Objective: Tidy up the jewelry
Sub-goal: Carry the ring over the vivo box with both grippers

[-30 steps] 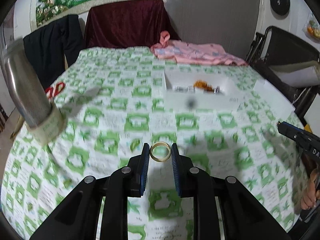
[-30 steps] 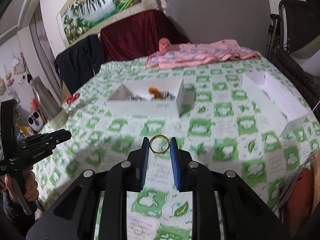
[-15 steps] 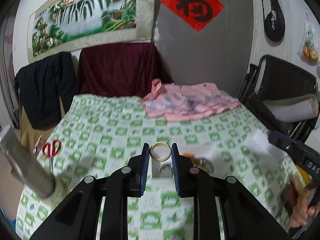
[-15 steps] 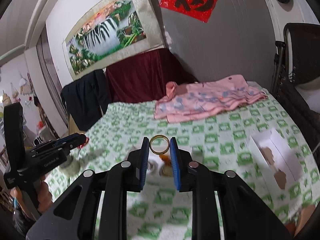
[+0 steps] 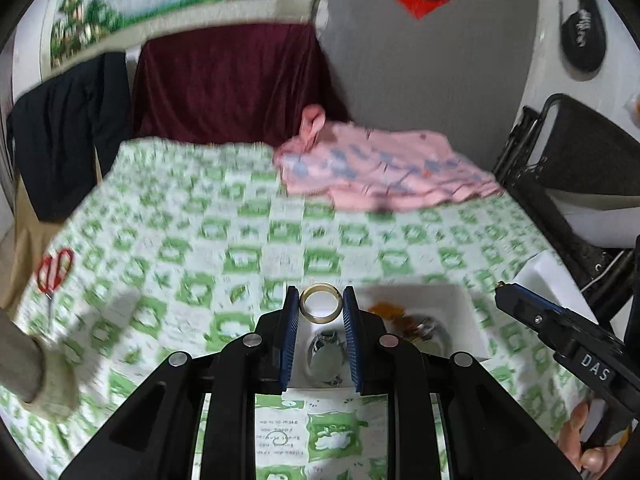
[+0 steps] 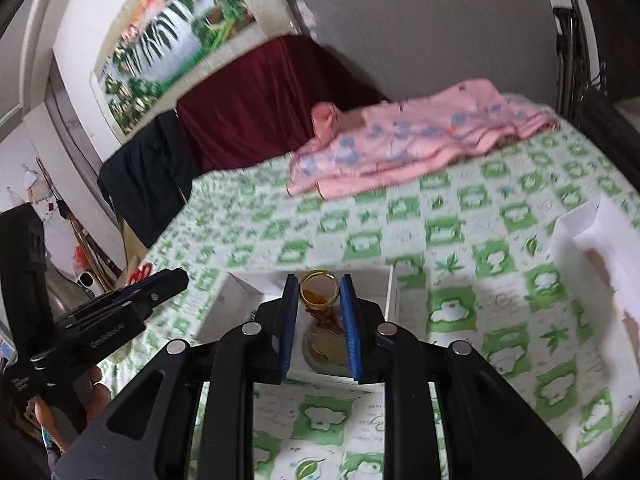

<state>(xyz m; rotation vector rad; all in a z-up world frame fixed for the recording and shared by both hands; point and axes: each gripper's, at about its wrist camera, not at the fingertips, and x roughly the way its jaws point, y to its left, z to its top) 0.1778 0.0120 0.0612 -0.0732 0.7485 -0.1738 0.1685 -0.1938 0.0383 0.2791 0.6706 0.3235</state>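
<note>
Both hand-held grippers are in the carrying step, each bringing a ring to the white box. In the left wrist view, the left hand-held gripper [image 5: 321, 306] is nearly closed, its blue pads pinching a pale gold ring [image 5: 321, 304] at centre frame, poised over the near left part of the white box [image 5: 460, 300], where a silvery piece [image 5: 326, 354] lies directly below. In the right wrist view, the right hand-held gripper [image 6: 319, 290] is clamped just as narrowly on an amber ring [image 6: 319, 289], above the box's orange cluster [image 6: 326, 316] and a round, flat piece under it (both views are motion-blurred, so which compartment lies beneath is hard to tell). The next move likely calls for lowering each ring inside the box walls, then spreading the jaws so it drops in, not onto the green-patterned desk [image 5: 200, 240].
</note>
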